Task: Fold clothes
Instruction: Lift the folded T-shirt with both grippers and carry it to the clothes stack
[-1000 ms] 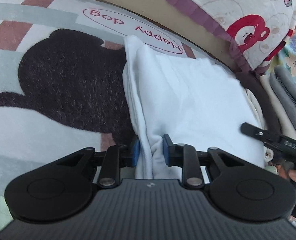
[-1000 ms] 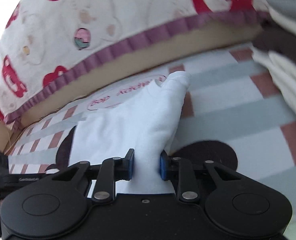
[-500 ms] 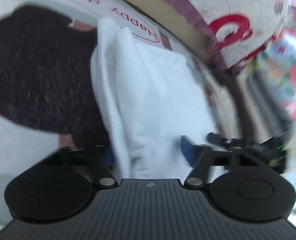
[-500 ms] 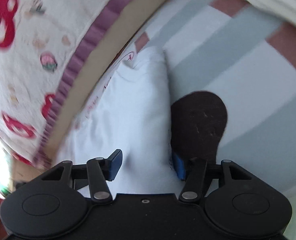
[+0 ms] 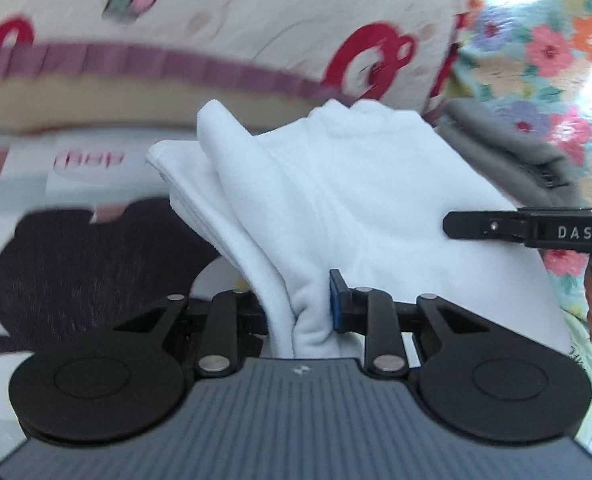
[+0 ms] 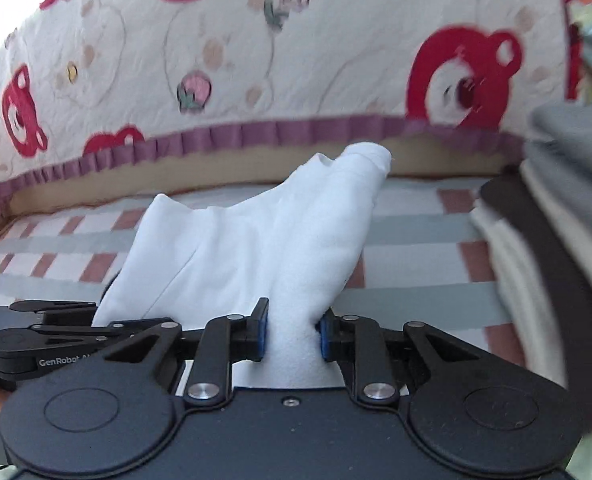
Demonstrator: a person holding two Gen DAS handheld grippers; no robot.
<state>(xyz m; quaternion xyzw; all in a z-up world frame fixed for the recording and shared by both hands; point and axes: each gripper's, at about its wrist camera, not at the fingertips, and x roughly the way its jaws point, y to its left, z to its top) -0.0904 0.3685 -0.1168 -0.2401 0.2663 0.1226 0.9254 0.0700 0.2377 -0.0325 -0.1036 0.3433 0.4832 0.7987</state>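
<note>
Now both grippers clamp the folded white garment (image 5: 335, 200): left gripper (image 5: 297, 306) & right gripper (image 6: 292, 330) pinch its near edge, raised off striped blanket (image 6: 407, 236), w/ stacked folded clothes (image 6: 543, 216) at right.

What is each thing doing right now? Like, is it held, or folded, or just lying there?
left gripper: shut on the white garment
right gripper: shut on the white garment
white garment: folded, bunched, held up at two edges
pile of clothes: folded, stacked at the right
striped blanket: spread flat under the garment
bear-print cover: draped behind, purple frill along its bottom edge
</note>
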